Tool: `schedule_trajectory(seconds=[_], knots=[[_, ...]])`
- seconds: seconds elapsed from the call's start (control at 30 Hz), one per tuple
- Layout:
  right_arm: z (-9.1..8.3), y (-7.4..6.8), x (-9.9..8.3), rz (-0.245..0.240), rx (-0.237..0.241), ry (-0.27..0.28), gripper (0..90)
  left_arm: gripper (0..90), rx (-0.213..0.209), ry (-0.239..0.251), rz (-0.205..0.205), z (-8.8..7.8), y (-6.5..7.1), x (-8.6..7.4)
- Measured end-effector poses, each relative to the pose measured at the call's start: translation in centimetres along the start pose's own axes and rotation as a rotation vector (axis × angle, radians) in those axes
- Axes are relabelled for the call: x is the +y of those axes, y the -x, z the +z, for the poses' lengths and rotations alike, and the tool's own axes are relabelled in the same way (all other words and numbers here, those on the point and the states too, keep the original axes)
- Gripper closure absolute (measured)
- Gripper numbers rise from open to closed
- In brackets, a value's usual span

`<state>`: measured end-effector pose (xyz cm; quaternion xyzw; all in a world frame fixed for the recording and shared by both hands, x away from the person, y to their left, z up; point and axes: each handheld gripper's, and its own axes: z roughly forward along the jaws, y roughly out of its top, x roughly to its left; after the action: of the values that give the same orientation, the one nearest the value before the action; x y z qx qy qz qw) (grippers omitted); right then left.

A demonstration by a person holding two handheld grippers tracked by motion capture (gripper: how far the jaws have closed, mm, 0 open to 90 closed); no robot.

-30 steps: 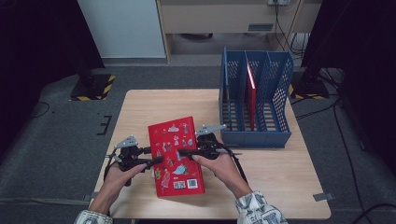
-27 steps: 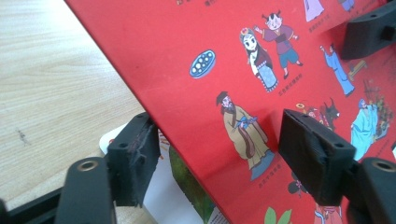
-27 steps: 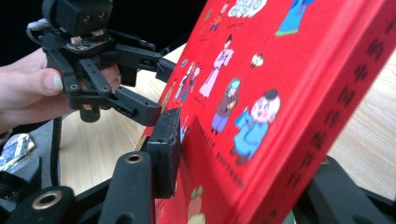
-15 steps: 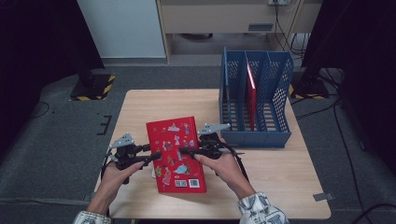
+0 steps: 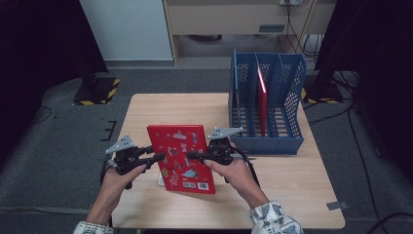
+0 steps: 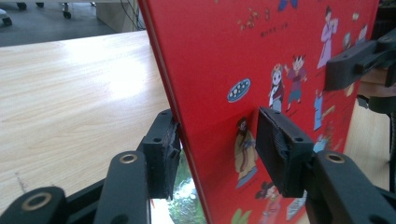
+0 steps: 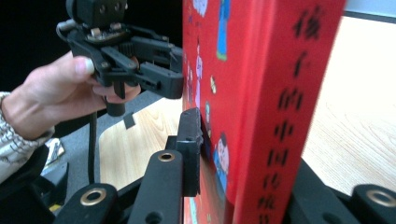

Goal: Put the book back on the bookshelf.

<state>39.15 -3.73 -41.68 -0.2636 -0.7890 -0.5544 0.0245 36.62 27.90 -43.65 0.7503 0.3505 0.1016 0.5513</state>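
Note:
A red picture book (image 5: 179,146) is held tilted up off the wooden table (image 5: 292,175) between my two grippers. My left gripper (image 5: 155,157) clamps its left edge. In the left gripper view the gripper (image 6: 219,140) has one pad (image 6: 161,149) behind the book (image 6: 261,51) and the other on the cover; its jaws have just been closing. My right gripper (image 5: 193,155) grips the spine side. In the right gripper view the gripper (image 7: 243,154) has one pad (image 7: 190,135) against the cover of the book (image 7: 280,70). The far jaw is hidden behind the spine. These jaws have also been closing.
A blue file rack (image 5: 265,144) stands at the table's back right, with another red book (image 5: 262,100) upright in a middle slot. Bare tabletop lies behind the held book and to the right front. The left gripper (image 7: 140,70) and its hand show in the right gripper view.
The book has come up from lying flat to a tilt, its left edge rising with the left gripper. Both grippers have closed in on its edges.

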Motion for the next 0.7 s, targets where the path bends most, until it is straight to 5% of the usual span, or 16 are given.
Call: schedule_trajectory(seconds=[0.7], knots=[[-0.1, -0.2, 0.6, -0.083, 0.047, 0.023, 78.0, 49.7, 0.036, 0.018, 0.032, -0.7, 0.4, 1.6]])
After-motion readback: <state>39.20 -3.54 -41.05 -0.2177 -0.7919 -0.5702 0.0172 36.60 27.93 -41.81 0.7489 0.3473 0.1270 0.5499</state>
